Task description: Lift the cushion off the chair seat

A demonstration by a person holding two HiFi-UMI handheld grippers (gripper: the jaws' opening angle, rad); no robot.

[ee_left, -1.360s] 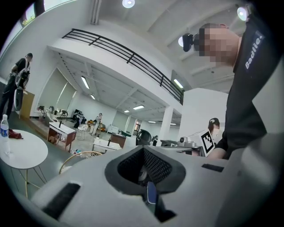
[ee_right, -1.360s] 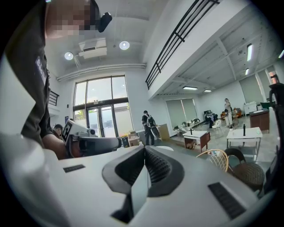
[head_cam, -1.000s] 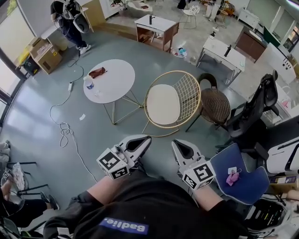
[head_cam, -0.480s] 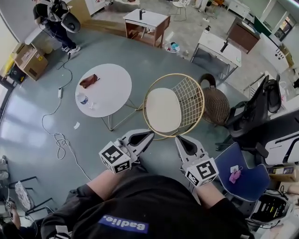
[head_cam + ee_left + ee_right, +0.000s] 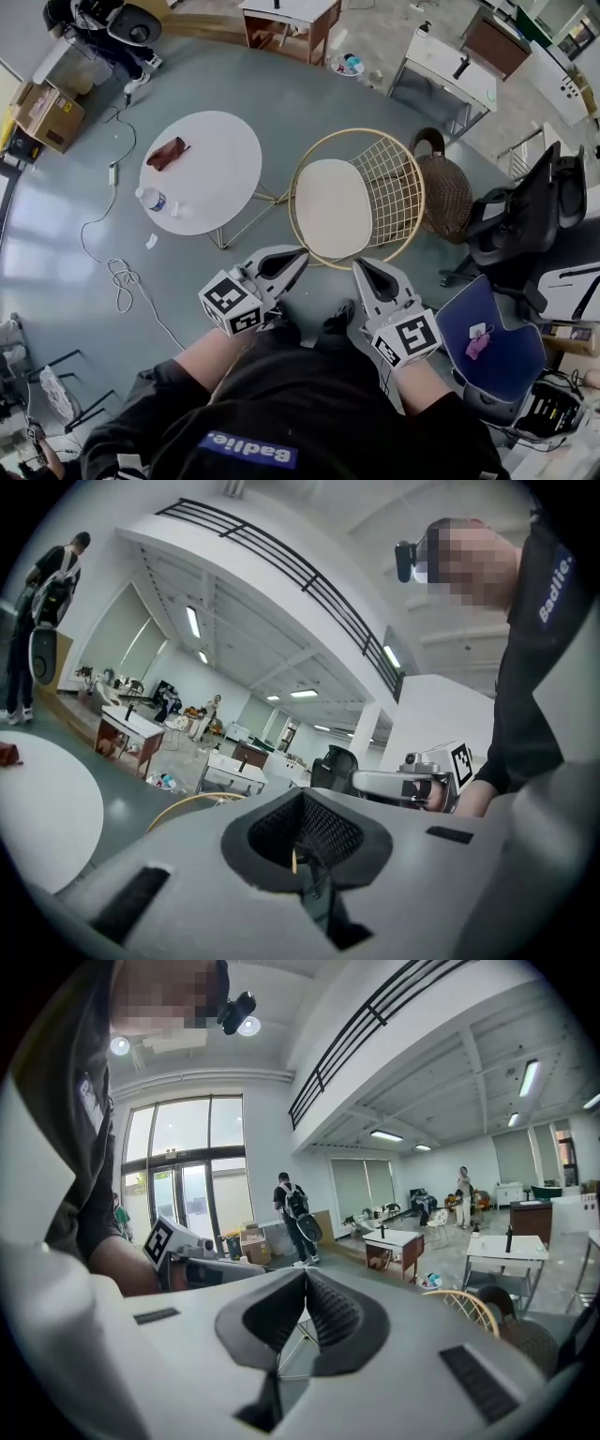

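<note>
A round cream cushion (image 5: pixel 333 206) lies on the seat of a gold wire chair (image 5: pixel 398 187) on the grey floor. My left gripper (image 5: pixel 296 255) is shut and empty, its tip just short of the chair's near rim. My right gripper (image 5: pixel 360 266) is beside it, also shut and empty, tip at the rim's near edge. In the left gripper view the pads meet at the left gripper (image 5: pixel 302 795) tip, with the chair rim (image 5: pixel 187 804) beyond. In the right gripper view the right gripper (image 5: pixel 305 1272) jaws touch and the gold rim (image 5: pixel 469 1305) shows at right.
A round white table (image 5: pixel 202 169) with a brown cloth (image 5: pixel 169 153) and a bottle (image 5: pixel 150 199) stands left of the chair. A dark wicker chair (image 5: pixel 448 202) and a black office chair (image 5: pixel 525 220) are to the right, a blue chair (image 5: pixel 487 342) near right. A cable (image 5: pixel 122 277) trails on the floor.
Both grippers have come forward to the chair, and their tips now reach its near rim. Both stay shut and the cushion has not moved.
</note>
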